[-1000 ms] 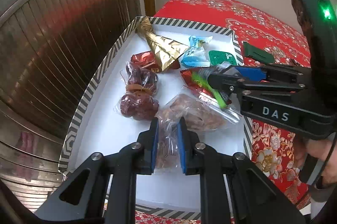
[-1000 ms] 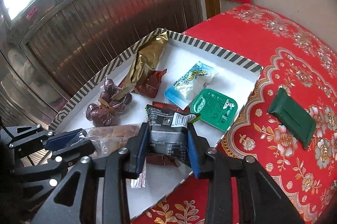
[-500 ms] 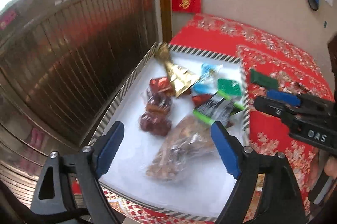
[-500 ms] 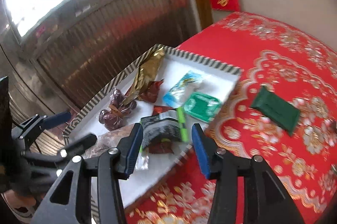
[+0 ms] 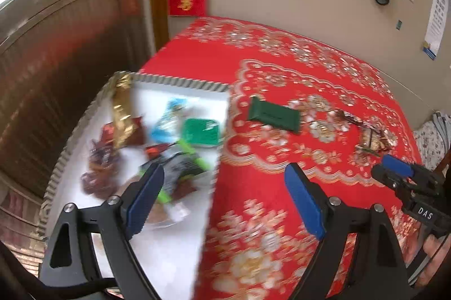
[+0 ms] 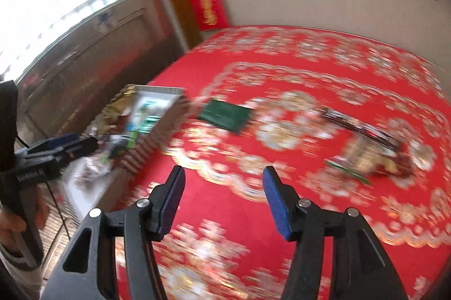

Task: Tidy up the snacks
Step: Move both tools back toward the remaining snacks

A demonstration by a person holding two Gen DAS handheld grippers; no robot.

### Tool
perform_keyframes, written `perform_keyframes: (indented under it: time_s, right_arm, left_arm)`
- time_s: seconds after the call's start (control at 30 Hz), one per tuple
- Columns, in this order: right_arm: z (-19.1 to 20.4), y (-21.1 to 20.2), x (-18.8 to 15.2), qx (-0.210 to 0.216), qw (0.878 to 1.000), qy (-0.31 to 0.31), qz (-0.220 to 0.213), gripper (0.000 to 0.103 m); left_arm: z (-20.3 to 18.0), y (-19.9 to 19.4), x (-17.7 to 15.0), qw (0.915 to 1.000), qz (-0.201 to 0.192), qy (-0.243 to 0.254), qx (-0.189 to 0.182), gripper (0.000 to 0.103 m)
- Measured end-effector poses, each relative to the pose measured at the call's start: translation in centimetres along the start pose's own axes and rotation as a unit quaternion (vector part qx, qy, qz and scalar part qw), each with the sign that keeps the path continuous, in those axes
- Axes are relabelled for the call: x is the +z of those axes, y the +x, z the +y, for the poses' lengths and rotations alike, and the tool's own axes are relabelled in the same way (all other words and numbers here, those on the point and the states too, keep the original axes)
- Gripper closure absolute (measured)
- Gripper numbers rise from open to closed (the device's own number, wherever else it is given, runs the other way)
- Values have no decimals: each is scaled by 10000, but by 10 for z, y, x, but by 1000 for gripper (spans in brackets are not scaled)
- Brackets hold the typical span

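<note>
Left wrist view: the left gripper (image 5: pixel 224 197) hung with its blue-padded jaws spread wide and nothing between them, above the seam where a striped-rim white tray (image 5: pixel 180 82) met the red floral tablecloth (image 5: pixel 282 201). The tray filled the left half of the frame and held a blurred heap of snacks: a gold foil pack (image 5: pixel 121 111) toward the upper left, a light blue wrapper (image 5: pixel 167 121) and a green tub (image 5: pixel 200 132) near its right rim, dark red dates (image 5: pixel 98 173) at the left, and a dark packet with a lime-green strip (image 5: pixel 184 167) at centre. A dark green bar (image 5: pixel 272 117) lay on the cloth just right of the tray, and a brown snack bag (image 5: pixel 373 140) sat well apart at right of frame. The right gripper (image 5: pixel 394 169) showed at the right edge.

Right wrist view: the right gripper (image 6: pixel 224 205) was likewise wide apart and empty, low centre over bare cloth, with the green bar (image 6: pixel 225 115) above it and the tray (image 6: pixel 157 128) at centre left.
</note>
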State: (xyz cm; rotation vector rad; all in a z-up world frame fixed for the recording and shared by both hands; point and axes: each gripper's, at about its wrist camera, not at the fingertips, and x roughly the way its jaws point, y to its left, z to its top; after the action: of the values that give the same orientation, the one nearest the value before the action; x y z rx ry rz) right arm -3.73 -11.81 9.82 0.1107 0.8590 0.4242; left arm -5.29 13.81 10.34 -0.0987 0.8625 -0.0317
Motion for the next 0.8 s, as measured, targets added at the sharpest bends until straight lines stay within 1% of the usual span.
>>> perform_keyframes:
  time_s: [0.13,0.2,0.33,0.47,0.6,0.63,0.8]
  right_arm:
    - [-38,-17,-7,-193,9994,285,-58,46]
    - [-55,-26,-10,-281,9987,416,-113,46]
    - [-84,-44,-9,-359,9973,581,-258,46]
    - [-110,-54,-5,-478,9951,796,-346,46]
    - [-126,-60,-6,-370,9936,951,-486,44]
    - [-128,-60,-7,-325,9935,968,-499,43]
    - [-143,-50,-11,-166,9929,1098,-417,43]
  left_arm:
    - [-26,17,17,9996,179,-111,-196,16]
    - [-36,28,27,9991,279,-228,-221,16]
    - [-57,52,45,9986,395,-326,-132,16]
    - [-68,82,62,9954,633,-694,-164,16]
    - [-73,120,70,9904,911,-1038,59,16]
    - [-74,128,72,9893,945,-1097,177,16]
    - [-79,153,80,9844,1028,-1377,389,16]
